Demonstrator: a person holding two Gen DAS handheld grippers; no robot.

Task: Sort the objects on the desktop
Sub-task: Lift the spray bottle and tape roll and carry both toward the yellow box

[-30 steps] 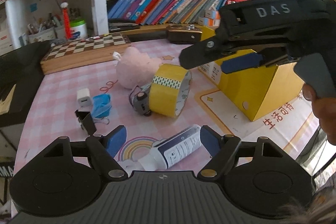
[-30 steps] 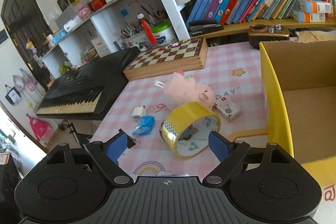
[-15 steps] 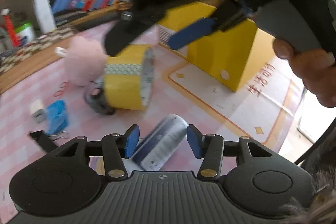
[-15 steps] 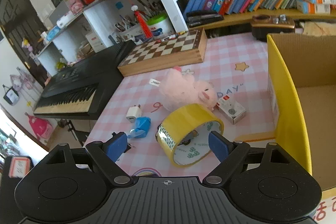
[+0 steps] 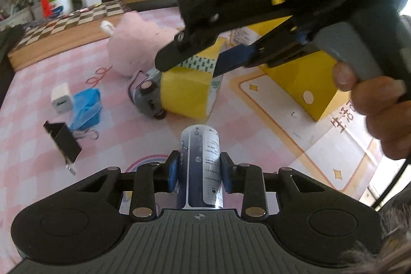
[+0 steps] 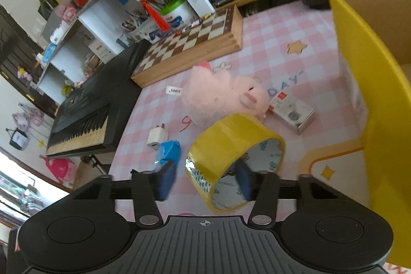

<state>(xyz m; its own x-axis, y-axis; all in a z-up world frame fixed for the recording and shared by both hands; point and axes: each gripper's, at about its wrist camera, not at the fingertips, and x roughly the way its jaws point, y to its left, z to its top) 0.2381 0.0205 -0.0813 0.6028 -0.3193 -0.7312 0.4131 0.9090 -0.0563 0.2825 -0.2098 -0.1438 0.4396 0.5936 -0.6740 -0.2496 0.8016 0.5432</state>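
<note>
Fingers (image 5: pixel 172 168) of the left gripper (image 5: pixel 199 171), spread a second ago, are now clamped on the tube (image 5: pixel 200 161) near the yellow box (image 5: pixel 318 84), readying it for sorting, while the right gripper (image 6: pixel 205 181) is held unclenched at the tape roll (image 6: pixel 231 140).

Your right claw (image 5: pixel 205 63) blocks much of the left view, covering the top of the tape roll (image 5: pixel 188 91) and part of the yellow box (image 5: pixel 318 84). The tube (image 5: pixel 200 168) runs down behind the left claw's body, so you cannot see its lower end. In the right view the box (image 6: pixel 372 84) is cut off by the right edge, and print on the small carton (image 6: pixel 292 113) is too small to read.
</note>
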